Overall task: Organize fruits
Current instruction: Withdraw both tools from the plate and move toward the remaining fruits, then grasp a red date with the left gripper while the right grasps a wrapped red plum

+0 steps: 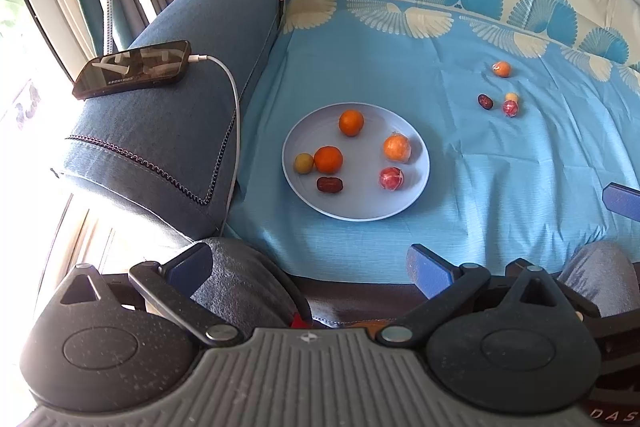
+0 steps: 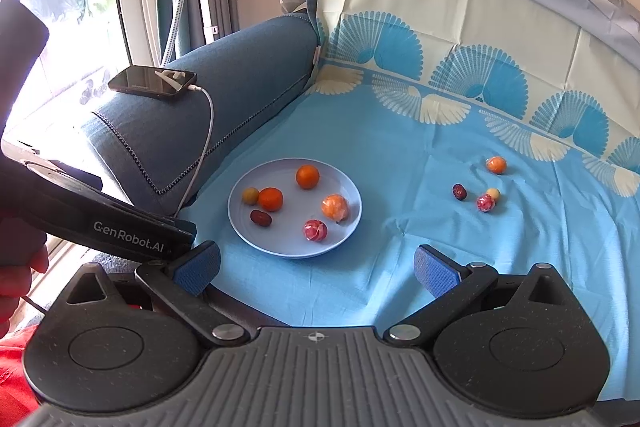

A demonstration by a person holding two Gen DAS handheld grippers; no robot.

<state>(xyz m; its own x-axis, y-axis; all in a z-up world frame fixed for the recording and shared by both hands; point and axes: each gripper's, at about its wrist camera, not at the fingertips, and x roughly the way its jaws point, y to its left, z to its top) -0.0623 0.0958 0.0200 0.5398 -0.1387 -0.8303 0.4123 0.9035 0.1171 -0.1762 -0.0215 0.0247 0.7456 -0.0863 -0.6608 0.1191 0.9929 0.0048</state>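
A pale blue plate (image 1: pixel 320 199) (image 2: pixel 280 247) lies on the blue cloth. It holds two oranges (image 1: pixel 351 123) (image 2: pixel 307 176), a wrapped orange (image 1: pixel 397 148) (image 2: pixel 335 207), a small yellow fruit (image 1: pixel 303 163), a dark date (image 1: pixel 330 184) and a wrapped red fruit (image 1: pixel 391 178) (image 2: pixel 315 230). Off to the right on the cloth sit a wrapped orange (image 1: pixel 501 69) (image 2: pixel 496 165), a dark date (image 1: pixel 485 101) (image 2: pixel 459 191), a yellow fruit (image 1: pixel 511 96) (image 2: pixel 493 193) and a wrapped red fruit (image 1: pixel 510 108) (image 2: pixel 485 203). My left gripper (image 1: pixel 308 263) and right gripper (image 2: pixel 316 269) hover open and empty near the seat's front edge.
A blue sofa armrest (image 1: pixel 180 107) (image 2: pixel 240 67) rises left of the plate with a phone (image 1: pixel 132 69) (image 2: pixel 154 81) and white charging cable (image 1: pixel 236 115) on it. The left gripper's body (image 2: pixel 100 219) shows at the right view's left edge. My knees (image 1: pixel 240 279) sit below.
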